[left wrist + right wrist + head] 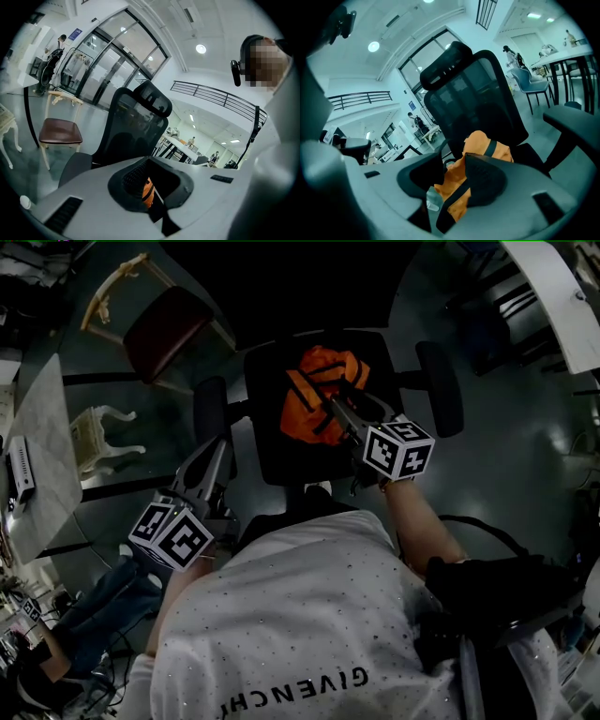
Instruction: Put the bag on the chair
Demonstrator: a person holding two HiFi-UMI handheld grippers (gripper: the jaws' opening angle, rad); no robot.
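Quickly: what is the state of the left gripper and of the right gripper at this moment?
Left gripper: slightly open, holding nothing.
Right gripper: closed on the orange bag.

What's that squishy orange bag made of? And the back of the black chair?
The orange bag looks like soft woven cloth, maybe nylon: it slumps and creases, and it has flat black straps. The chair back seems to be thin black mesh stretched on a hard, probably plastic, frame, since shapes show faintly through it.
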